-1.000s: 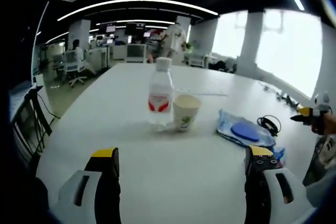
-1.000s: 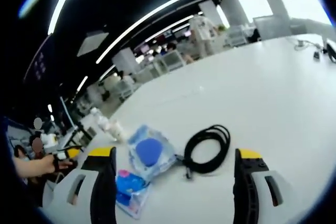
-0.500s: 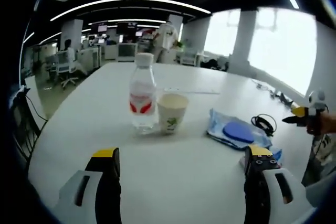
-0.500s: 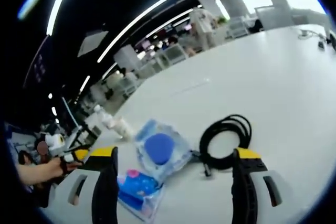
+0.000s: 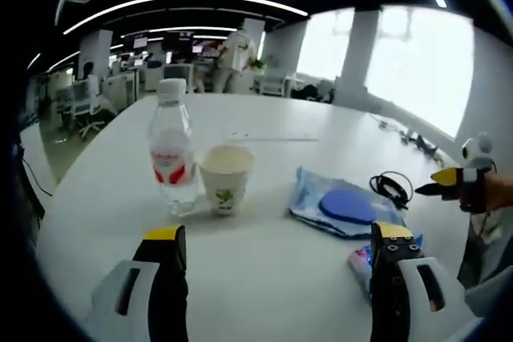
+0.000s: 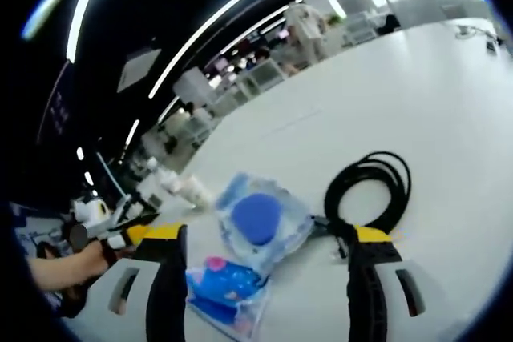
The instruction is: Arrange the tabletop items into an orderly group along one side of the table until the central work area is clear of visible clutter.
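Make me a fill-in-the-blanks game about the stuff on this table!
1. The paper cup stands right beside the water ___.
2. The clear packet holds a round pad coloured ___.
3. The coiled cable is coloured ___.

Missing words: bottle, blue, black.

White table (image 5: 264, 118) here, plain and glossy. On it, the clear water bottle (image 5: 172, 158) wears a white cap and a white label with red marks. Just beside the bottle, the paper cup (image 5: 226, 179) is off-white with a small green print. Further from the bottle, a pale blue packet (image 5: 341, 210) shows a solid deep-blue round patch. Next to that packet, a brighter blue packet (image 6: 224, 290) carries a pink blotch. The coiled cable (image 6: 369, 194) beside the pale packet is black. Left claw (image 5: 272, 238): black jaws, yellow tips, white housing. Right claw (image 6: 260, 238): same scheme.
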A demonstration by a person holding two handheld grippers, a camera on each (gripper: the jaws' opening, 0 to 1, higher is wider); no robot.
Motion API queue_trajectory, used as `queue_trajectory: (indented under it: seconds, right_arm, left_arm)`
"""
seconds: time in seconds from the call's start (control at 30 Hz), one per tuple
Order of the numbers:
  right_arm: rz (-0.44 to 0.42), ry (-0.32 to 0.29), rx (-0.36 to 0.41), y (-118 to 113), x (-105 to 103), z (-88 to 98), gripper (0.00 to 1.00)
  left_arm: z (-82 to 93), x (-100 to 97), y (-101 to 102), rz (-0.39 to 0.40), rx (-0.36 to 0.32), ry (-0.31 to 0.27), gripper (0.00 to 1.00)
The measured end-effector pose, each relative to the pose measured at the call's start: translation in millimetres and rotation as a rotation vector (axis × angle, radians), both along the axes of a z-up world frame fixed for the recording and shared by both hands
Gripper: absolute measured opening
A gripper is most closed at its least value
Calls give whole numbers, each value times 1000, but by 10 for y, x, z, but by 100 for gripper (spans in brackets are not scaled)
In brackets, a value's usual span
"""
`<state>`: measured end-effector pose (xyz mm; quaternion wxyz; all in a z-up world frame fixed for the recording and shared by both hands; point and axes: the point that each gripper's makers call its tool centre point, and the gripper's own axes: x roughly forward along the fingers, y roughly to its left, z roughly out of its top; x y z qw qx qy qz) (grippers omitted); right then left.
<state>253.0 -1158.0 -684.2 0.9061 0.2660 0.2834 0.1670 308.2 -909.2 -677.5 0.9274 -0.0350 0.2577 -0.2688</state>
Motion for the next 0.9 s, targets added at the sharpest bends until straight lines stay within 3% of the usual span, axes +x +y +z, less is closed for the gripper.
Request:
queue_trajectory:
  seconds: [0.07,0.2,0.37,0.57,0.9]
  right_arm:
    - [-3,6,18,52,-3,-7,78]
    - [-2,29,52,199,-14,-47,76]
    - [1,44,61,268,-25,-90,75]
    - [-5,72,62,313,-21,-200,74]
    - [-18,105,65,399,39,-336,71]
  left_arm:
    - [-54,-30,-206,-60,-10,25,91]
    - [-127,46,-497,-98,-35,46,88]
    - [-167,126,-753,-161,-29,57,89]
    - [-263,282,-933,-204,29,71,89]
    - [-400,559,-1022,-153,-21,130,87]
